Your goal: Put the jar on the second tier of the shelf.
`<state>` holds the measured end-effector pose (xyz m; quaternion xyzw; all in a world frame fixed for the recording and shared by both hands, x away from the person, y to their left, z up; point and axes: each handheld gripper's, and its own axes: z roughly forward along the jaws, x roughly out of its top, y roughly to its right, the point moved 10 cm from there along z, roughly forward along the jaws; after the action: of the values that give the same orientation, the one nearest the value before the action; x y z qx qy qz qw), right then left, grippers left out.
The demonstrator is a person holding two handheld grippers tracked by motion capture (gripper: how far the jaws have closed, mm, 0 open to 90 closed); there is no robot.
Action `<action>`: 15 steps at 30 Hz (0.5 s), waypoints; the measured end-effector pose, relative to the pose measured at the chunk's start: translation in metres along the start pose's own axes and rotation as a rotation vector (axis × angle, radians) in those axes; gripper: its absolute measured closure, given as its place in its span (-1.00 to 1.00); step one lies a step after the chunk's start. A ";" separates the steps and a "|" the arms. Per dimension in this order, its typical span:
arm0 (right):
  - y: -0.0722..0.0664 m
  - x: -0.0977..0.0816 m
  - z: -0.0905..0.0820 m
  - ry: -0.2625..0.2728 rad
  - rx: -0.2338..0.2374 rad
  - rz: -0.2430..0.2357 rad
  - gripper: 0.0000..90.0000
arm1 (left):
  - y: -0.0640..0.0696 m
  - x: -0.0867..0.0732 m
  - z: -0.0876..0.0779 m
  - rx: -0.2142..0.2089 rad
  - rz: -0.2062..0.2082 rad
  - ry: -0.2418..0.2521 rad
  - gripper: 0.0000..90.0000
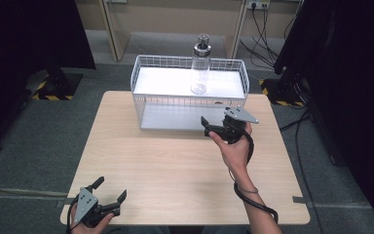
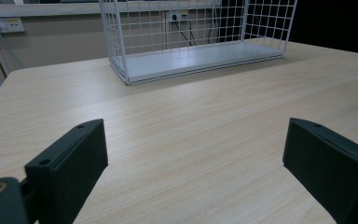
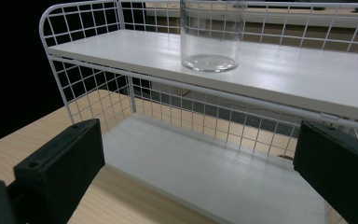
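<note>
High view, left gripper and right gripper jaws wide, seemingly empty.

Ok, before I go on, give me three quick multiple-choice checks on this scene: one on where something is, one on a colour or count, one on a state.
1. Where does the glass jar stand?
A. on the top shelf of the wire rack
B. on the bare table
C. on the rack's bottom shelf

2. What colour is the wire rack?
A. black
B. white
C. red

3. How are the two tools?
A. both shut on the jar
B. left open, right shut on the rack
C. both open and holding nothing

Answers:
1 A, since the right tool view shows the jar's base resting on the upper board.
2 B, since its wires and shelves are white in the high view.
3 C, since the left tool near the table's front edge and the right tool in front of the rack both have jaws spread wide with nothing between them.
</note>
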<state>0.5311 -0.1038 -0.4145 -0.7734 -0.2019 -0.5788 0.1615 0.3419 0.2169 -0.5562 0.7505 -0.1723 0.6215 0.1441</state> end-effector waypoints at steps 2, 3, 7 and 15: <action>0.001 -0.003 -0.003 -0.003 0.000 -0.002 -0.95 | 0.000 0.000 0.000 0.000 0.000 0.000 -0.87; 0.001 -0.004 -0.005 -0.004 -0.001 -0.003 -0.95 | 0.000 0.000 0.000 0.001 0.002 -0.001 -0.87; 0.002 -0.009 -0.010 -0.008 -0.002 -0.007 -0.95 | 0.000 0.000 0.000 0.002 0.000 -0.001 -0.87; 0.004 -0.022 -0.020 -0.019 -0.003 -0.009 -0.95 | 0.000 0.000 0.000 0.003 0.001 -0.002 -0.87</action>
<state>0.5107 -0.1201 -0.4303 -0.7782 -0.2060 -0.5725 0.1556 0.3420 0.2169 -0.5563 0.7514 -0.1719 0.6210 0.1424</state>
